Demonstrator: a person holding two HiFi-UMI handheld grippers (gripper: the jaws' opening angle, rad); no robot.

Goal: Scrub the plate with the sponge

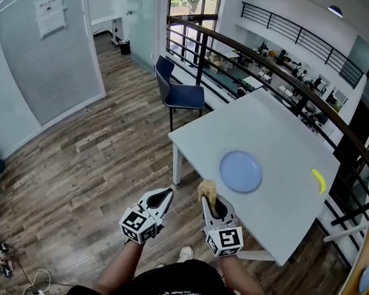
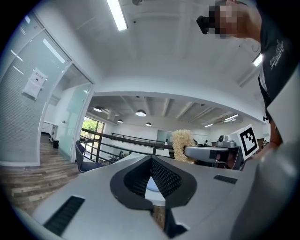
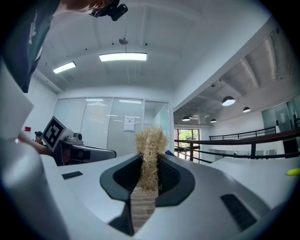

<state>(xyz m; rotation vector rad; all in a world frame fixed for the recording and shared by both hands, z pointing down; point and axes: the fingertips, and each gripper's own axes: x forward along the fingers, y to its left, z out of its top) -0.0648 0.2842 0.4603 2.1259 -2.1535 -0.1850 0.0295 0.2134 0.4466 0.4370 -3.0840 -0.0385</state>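
Lying flat and bare on the white surface (image 1: 282,133), the blue plate (image 1: 241,171) sat well apart from a yellow object (image 1: 319,181) near the far edge. The fibrous tan sponge (image 1: 207,192) was pinched upright in the jaws of the right gripper (image 1: 213,205), held in the air short of the surface's near edge. The left gripper (image 1: 162,201) hovered beside it, its jaws only narrowly apart with nothing between them. Scrubbing had apparently not begun; this looked like the approach. The next move would call for carrying the sponge forward and down onto the plate, perhaps with the left gripper steadying the rim.
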